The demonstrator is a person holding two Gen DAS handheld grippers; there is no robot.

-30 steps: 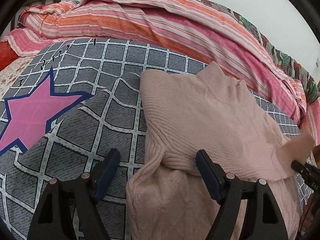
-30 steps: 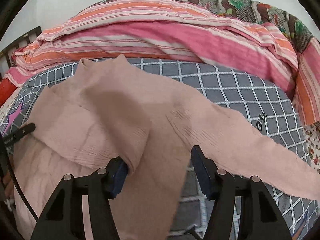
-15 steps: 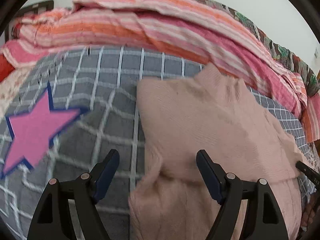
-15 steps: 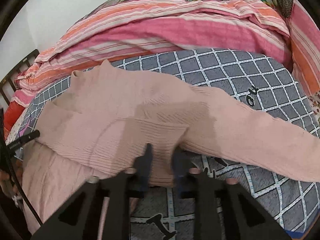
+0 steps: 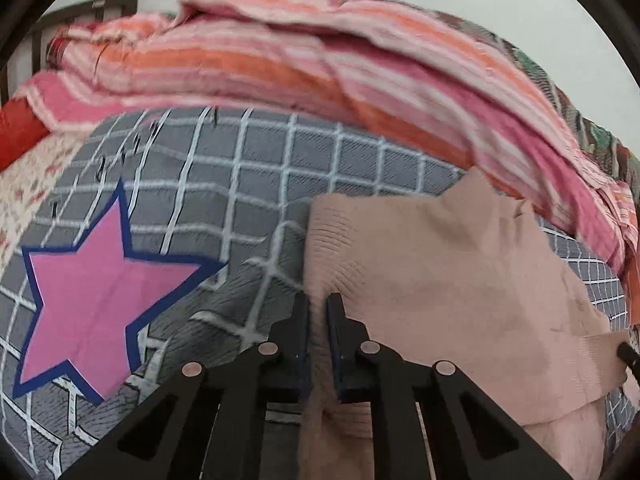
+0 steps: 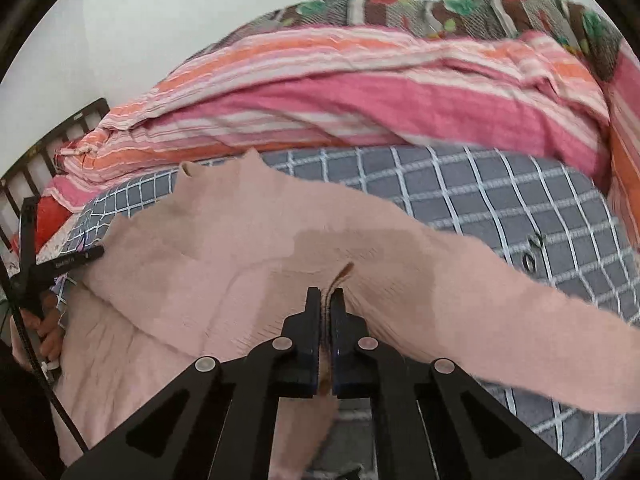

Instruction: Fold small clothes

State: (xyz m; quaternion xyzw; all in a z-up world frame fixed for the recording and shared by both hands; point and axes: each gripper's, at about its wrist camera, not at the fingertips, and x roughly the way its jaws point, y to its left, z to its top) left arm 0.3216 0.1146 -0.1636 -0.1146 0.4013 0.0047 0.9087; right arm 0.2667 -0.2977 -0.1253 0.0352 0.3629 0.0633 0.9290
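A pale pink knit sweater [image 5: 440,280] lies on the grey checked bedspread [image 5: 248,184], its top part folded down over the body. My left gripper [image 5: 318,306] is closing its jaws on the sweater's left edge, with a pinch of knit between the pads. In the right wrist view the sweater [image 6: 224,248] spreads out with one sleeve [image 6: 520,320] running off to the right. My right gripper [image 6: 325,300] is closing on a raised fold of knit near where that sleeve starts. The left gripper's tip [image 6: 76,260] shows at the sweater's far left, above a hand [image 6: 48,332].
A bunched pink and orange striped quilt [image 5: 320,68] lies along the back of the bed. A pink star [image 5: 100,300] is printed on the bedspread left of the sweater. A dark headboard [image 6: 60,140] stands at the far left, and a floral blanket [image 6: 440,12] lies behind the quilt.
Both grippers stood open a second ago; each has now pinched a fold of the sweater. The right one shut first, the left one just now. The sleeve has been drawn out to the right.
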